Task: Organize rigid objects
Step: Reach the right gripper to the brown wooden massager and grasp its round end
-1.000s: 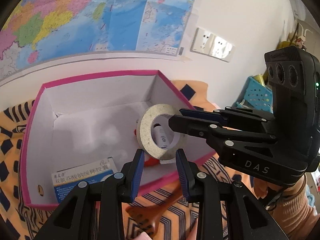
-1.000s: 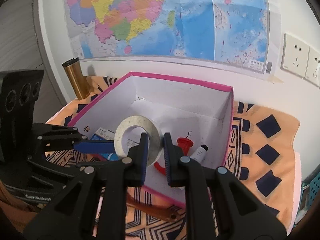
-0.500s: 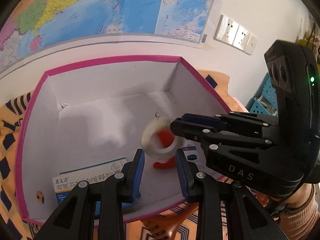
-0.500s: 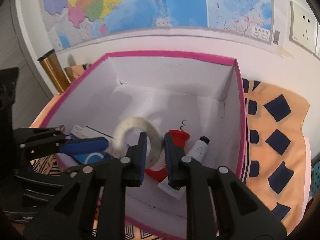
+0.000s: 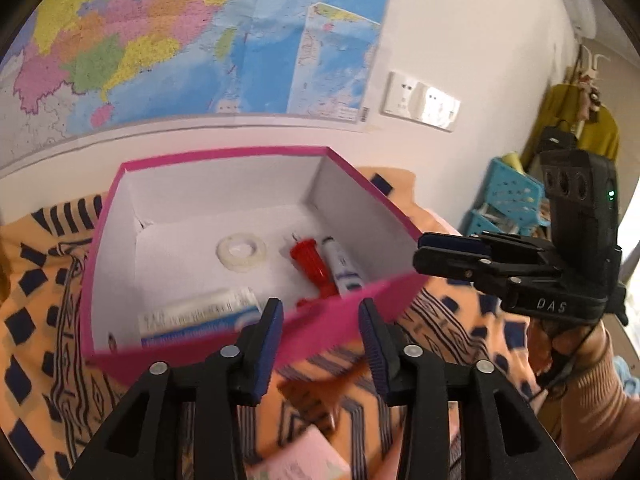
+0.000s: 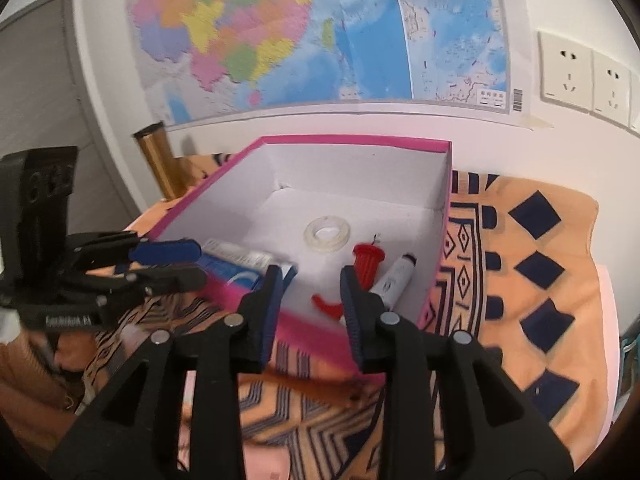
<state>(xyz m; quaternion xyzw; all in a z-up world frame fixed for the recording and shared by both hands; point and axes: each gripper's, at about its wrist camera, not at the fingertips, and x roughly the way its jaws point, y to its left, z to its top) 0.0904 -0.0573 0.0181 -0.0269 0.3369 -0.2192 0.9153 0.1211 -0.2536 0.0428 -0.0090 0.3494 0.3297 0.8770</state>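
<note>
A pink-rimmed white box stands on the orange patterned cloth. Inside it lie a roll of clear tape, a red corkscrew, a white tube and a blue-white medicine carton. My left gripper is open and empty, just before the box's near wall. My right gripper is open and empty above the near rim; it also shows in the left wrist view.
A brown wooden piece lies on the cloth before the box. A pale pink item sits at the bottom edge. A gold cylinder stands at the wall on the left. Blue baskets stand to the right.
The right gripper opened and let go of the tape roll, which now lies flat on the box floor. Both grippers pulled back and up from the box.
</note>
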